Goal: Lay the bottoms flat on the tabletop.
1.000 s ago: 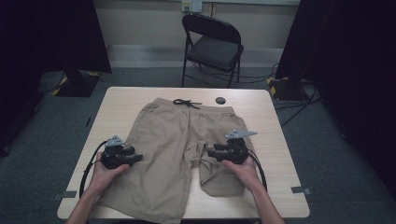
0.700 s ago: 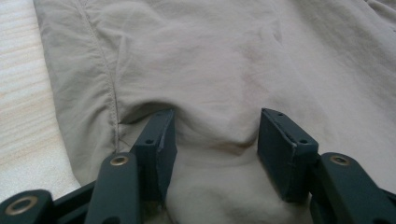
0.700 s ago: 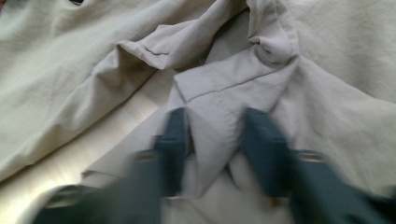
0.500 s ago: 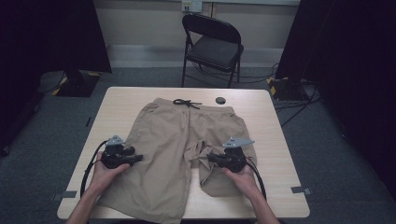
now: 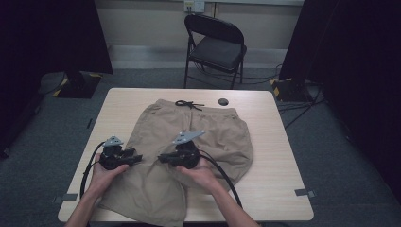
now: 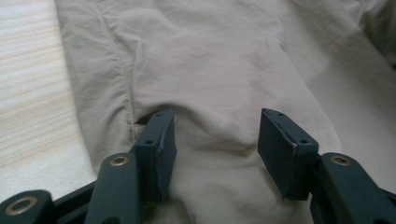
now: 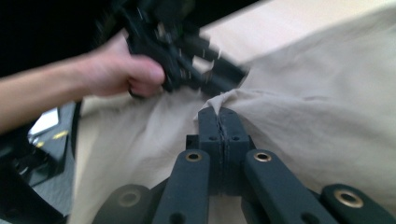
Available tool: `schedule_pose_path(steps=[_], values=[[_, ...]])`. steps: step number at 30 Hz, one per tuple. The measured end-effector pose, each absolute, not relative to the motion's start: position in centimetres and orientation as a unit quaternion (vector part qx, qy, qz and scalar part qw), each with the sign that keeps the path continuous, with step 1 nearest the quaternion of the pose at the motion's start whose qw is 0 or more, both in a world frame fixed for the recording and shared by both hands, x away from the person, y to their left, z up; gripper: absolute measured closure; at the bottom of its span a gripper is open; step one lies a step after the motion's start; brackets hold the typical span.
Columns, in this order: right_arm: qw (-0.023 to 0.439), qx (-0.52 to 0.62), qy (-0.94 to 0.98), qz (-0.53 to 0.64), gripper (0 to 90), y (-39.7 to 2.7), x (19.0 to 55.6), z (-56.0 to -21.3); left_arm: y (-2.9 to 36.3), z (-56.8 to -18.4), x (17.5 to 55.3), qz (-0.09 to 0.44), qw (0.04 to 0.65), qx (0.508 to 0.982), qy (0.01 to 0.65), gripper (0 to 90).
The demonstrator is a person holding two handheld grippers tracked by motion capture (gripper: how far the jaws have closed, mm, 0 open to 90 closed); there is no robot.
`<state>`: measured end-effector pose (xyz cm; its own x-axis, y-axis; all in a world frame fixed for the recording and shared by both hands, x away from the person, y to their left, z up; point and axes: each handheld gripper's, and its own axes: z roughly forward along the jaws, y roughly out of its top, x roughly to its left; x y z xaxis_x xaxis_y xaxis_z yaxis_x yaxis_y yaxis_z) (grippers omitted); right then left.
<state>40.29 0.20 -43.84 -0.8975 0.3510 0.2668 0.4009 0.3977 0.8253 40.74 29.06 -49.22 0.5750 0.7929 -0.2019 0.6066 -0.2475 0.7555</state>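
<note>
The khaki shorts (image 5: 189,156) lie flat on the desk (image 5: 274,156), waistband and black drawstring (image 5: 189,104) toward the far edge, and one leg is being folded across the other. The right gripper (image 5: 163,158) has its fingers (image 7: 219,126) clamped tight on a pinch of the leg's edge, and its jaws have just been closing onto that cloth; the pinch is small, right at the fingertips, so a quick pull could let the fabric slip free and the fold fall open partway. The left gripper (image 5: 137,157) rests at the outer seam of the other leg with its fingers (image 6: 161,140) about half open, a hump of cloth between them but no pad visibly pressing on it. I judge that this leg is only weighed down, not gripped, so drag from the carried leg may shift the whole garment sideways and leave the fold crooked. The two grippers are also close together over the shorts, and a collision or a snagged cable (image 5: 222,175) seems possible if the right one travels farther.
</note>
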Motion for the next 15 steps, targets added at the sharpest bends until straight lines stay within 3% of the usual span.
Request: schedule_pose_path(steps=[3, 6, 7, 10, 15], values=[[0.033, -0.237, -0.854, -0.463, 86.7, 1.8, 41.1, -46.7, 29.1, -49.0, 40.6, 0.107, 0.427, 0.780, 0.445, 47.5], [0.031, -0.249, -0.864, -0.437, 73.5, 2.2, 41.3, -48.1, 28.7, -48.5, 40.4, 0.100, 0.440, 0.777, 0.439, 50.0], [0.028, -0.254, -0.861, -0.439, 67.6, 1.9, 41.2, -48.0, 28.5, -48.2, 40.4, 0.095, 0.443, 0.779, 0.434, 50.6], [0.026, -0.247, -0.851, -0.462, 61.8, 0.7, 40.4, -46.8, 27.5, -47.3, 40.2, 0.087, 0.460, 0.778, 0.419, 51.9], [0.010, -0.250, -0.838, -0.486, 61.7, -3.5, 38.3, -44.5, 25.4, -46.6, 39.9, 0.069, 0.468, 0.788, 0.394, 51.1]])
